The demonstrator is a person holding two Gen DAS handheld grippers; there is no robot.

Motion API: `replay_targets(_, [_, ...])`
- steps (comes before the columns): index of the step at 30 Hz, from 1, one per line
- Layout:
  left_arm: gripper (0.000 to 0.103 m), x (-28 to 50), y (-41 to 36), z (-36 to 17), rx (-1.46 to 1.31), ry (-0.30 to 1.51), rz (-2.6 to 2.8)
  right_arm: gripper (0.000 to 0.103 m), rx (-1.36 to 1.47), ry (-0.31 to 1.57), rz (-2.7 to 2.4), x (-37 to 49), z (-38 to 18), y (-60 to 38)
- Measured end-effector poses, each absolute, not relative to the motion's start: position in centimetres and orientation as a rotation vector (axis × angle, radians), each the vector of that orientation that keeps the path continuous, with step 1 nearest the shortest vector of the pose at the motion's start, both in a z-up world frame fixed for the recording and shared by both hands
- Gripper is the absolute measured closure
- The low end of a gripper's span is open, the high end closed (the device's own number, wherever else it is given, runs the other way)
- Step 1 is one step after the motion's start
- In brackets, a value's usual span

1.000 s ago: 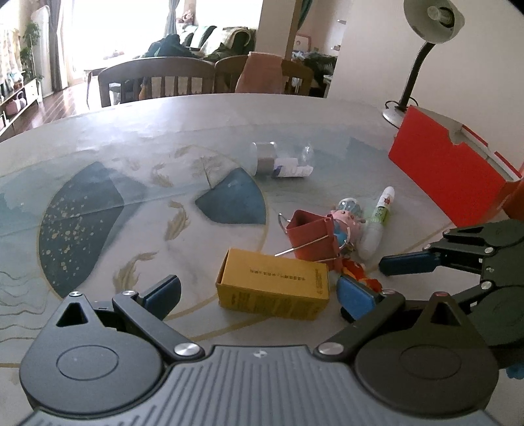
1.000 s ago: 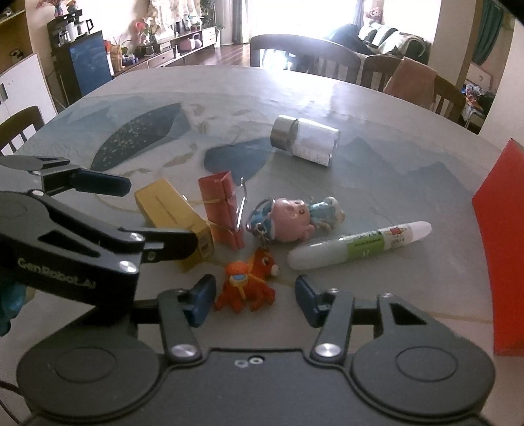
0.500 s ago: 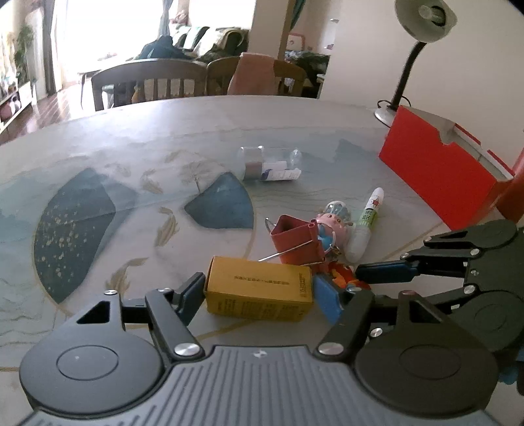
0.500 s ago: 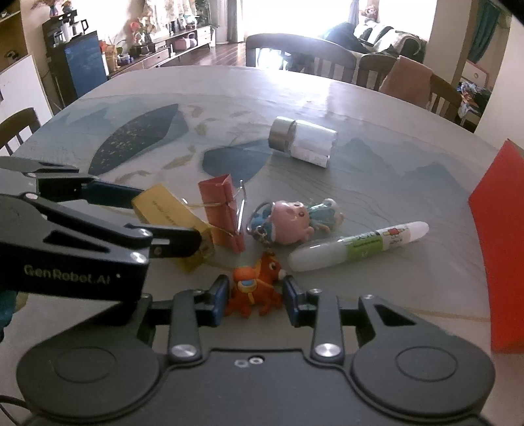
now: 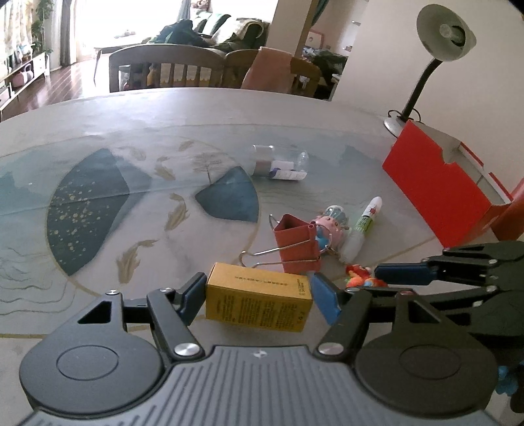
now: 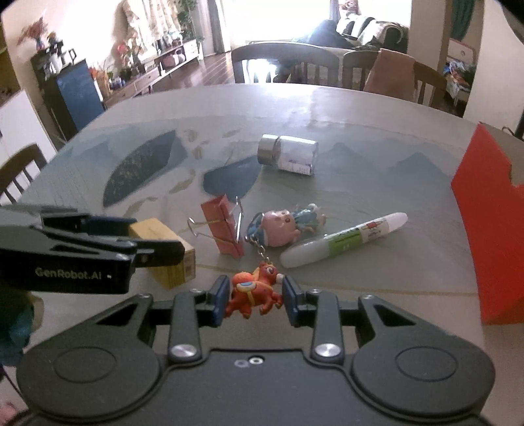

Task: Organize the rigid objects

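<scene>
The left claw point(image 5: 258, 296) is clamped on the yellow box point(image 5: 257, 303), the right claw point(image 6: 255, 296) on the orange toy point(image 6: 253, 291), both just above the counter point(image 6: 376, 164). The toy's small uneven body could twist free; its chain might drag the pink toy point(image 6: 281, 226)

I am working in a home: wooden dining chairs point(image 6: 285, 62) ring the painted tabletop point(image 5: 196, 124), a sofa point(image 6: 370, 26) sits by bright windows, and potted flowers point(image 6: 127, 52) line a low cabinet.
</scene>
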State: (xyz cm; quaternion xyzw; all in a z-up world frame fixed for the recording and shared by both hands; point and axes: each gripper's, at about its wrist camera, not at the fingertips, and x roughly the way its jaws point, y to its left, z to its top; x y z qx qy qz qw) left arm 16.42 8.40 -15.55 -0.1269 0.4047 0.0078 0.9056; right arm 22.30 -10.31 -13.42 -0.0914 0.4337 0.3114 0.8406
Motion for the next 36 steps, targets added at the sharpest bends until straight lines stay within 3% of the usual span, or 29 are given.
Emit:
replay_targets(19, [0.034,15.5,7.8,-9.5,-0.294,0.767,0.032,0.07,-0.023,0.827,0.679,23.8,-6.1,-12.2])
replay_targets(36, [0.034,17.2,2.7,-3.5,-0.217,0.698,-0.076,0.07,-0.005,0.755,0.629,24.1,-1.1,-18.5])
